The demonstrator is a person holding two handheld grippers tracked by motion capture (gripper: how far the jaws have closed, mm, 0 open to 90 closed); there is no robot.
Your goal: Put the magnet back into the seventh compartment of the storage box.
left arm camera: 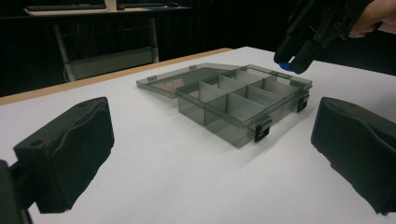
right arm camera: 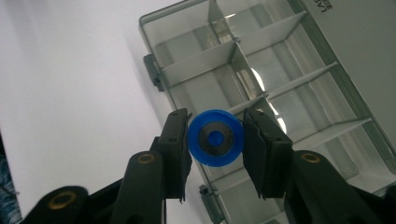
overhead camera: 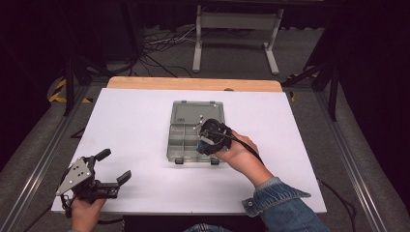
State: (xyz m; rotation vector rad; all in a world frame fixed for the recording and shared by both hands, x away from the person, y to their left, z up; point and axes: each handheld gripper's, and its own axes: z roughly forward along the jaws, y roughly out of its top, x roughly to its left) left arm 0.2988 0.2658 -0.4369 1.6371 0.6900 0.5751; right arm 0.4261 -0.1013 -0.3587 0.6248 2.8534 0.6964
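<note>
A smoky clear compartment box (overhead camera: 186, 137) (left arm camera: 243, 100) (right arm camera: 280, 88) lies open mid-table, its lid folded flat toward the far side. My right gripper (overhead camera: 207, 137) (left arm camera: 292, 63) (right arm camera: 215, 137) hovers over the box's right-hand compartments, shut on a blue round wheel-like part (right arm camera: 215, 137) (left arm camera: 286, 66) with a grey centre. My left gripper (overhead camera: 112, 165) (left arm camera: 210, 154) rests at the table's near left corner, open, with nothing between its pads; it points toward the box.
The white tabletop (overhead camera: 130, 121) has a wooden strip (overhead camera: 193, 84) along its far edge. A grey metal stand (overhead camera: 237, 29) and cables (overhead camera: 159, 41) lie on the floor beyond. Dark rails run along both sides.
</note>
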